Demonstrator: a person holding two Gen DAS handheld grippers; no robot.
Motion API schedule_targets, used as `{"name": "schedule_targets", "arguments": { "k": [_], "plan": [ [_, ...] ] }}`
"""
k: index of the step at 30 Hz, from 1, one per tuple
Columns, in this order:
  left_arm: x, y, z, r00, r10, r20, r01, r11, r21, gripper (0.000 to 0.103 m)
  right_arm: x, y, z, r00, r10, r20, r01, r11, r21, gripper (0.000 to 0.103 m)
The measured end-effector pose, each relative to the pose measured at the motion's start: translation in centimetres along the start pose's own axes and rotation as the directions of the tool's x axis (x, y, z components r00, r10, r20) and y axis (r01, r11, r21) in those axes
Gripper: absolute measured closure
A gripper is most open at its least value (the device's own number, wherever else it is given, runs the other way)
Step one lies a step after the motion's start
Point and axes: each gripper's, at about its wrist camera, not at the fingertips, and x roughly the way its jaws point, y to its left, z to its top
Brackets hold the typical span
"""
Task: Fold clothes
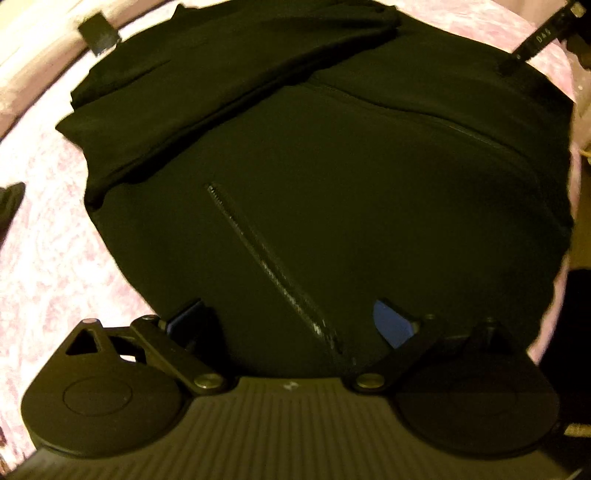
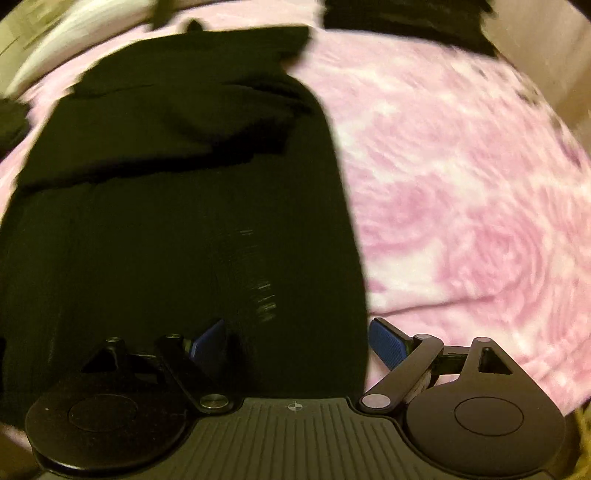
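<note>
- Black jacket point(image 1: 314, 192) lies flat on the pink patterned bedspread point(image 1: 55, 258), filling the centre of the left wrist view; in the right wrist view the same jacket point(image 2: 166, 221) fills the left half, with bare bedspread point(image 2: 461, 184) to the right.
- One sleeve point(image 1: 207, 96) is already laid across the body, a diagonal band from mid left up to top centre.
- Pocket zip point(image 1: 266, 266) runs diagonally from centre down toward the bottom edge, ending between the left tool's fingers.
- Left tool point(image 1: 291, 325): fingers apart, nothing clamped, jacket hem directly under and ahead of it.
- Right tool point(image 2: 295, 343): fingers apart, nothing clamped; it straddles the jacket's side edge, left pad over cloth, right pad over bedspread.
- Key relation: the jacket's long axis runs away from both tools, bottom to top of frame. Both tools sit at the near hem, so the next fold is probably hem up toward the collar.
- Right view is motion-blurred; cannot confirm whether either tool touches the cloth.
- Another dark item point(image 2: 406, 18) sits at the top edge of the right view, well apart from the jacket.
</note>
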Motion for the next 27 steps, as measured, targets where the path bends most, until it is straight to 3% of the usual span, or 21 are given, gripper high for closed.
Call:
{"name": "schedule_targets", "arguments": {
  "k": [3, 6, 9, 12, 15, 19, 21, 27],
  "plan": [
    [-2.1, -2.2, -1.7, 0.999, 0.013, 0.032, -0.016, 0.994, 0.112, 0.007, -1.3, 2.7, -1.6, 0.999, 0.05, -0.009, -0.051, 0.979, -0.197, 0.016],
    [-4.0, -5.0, -3.5, 0.998, 0.003, 0.06, -0.017, 0.973, 0.229, 0.007, -1.3, 4.7, -3.1, 0.996, 0.076, -0.044, -0.087, 0.932, -0.352, 0.016],
    [-5.5, -7.8, -5.2, 0.997, -0.011, 0.073, -0.011, 0.957, 0.291, 0.008, -0.9, 5.1, -3.9, 0.992, 0.112, -0.061, -0.127, 0.907, -0.401, 0.016],
    [-6.0, -10.9, -6.6, 0.997, 0.024, 0.069, -0.046, 0.937, 0.345, 0.008, -0.9, 4.6, -4.8, 0.988, 0.142, -0.067, -0.157, 0.891, -0.426, 0.016],
    [-5.4, -13.3, -8.2, 0.993, 0.106, 0.052, -0.118, 0.892, 0.436, 0.009, -0.8, 3.9, -5.3, 0.985, 0.16, -0.066, -0.172, 0.867, -0.467, 0.016],
    [-3.7, -14.8, -9.5, 0.974, 0.223, 0.047, -0.214, 0.825, 0.523, 0.011, -1.4, 2.4, -5.9, 0.985, 0.166, -0.055, -0.172, 0.855, -0.49, 0.016],
    [-3.4, -14.9, -9.4, 0.971, 0.233, 0.053, -0.225, 0.811, 0.54, 0.01, -1.7, 1.8, -5.9, 0.986, 0.163, -0.043, -0.163, 0.854, -0.494, 0.016],
    [-3.1, -14.7, -9.8, 0.955, 0.277, 0.106, -0.278, 0.713, 0.643, 0.017, -2.3, 1.0, -5.9, 0.989, 0.147, -0.02, -0.138, 0.863, -0.485, 0.016]
  ]
}}
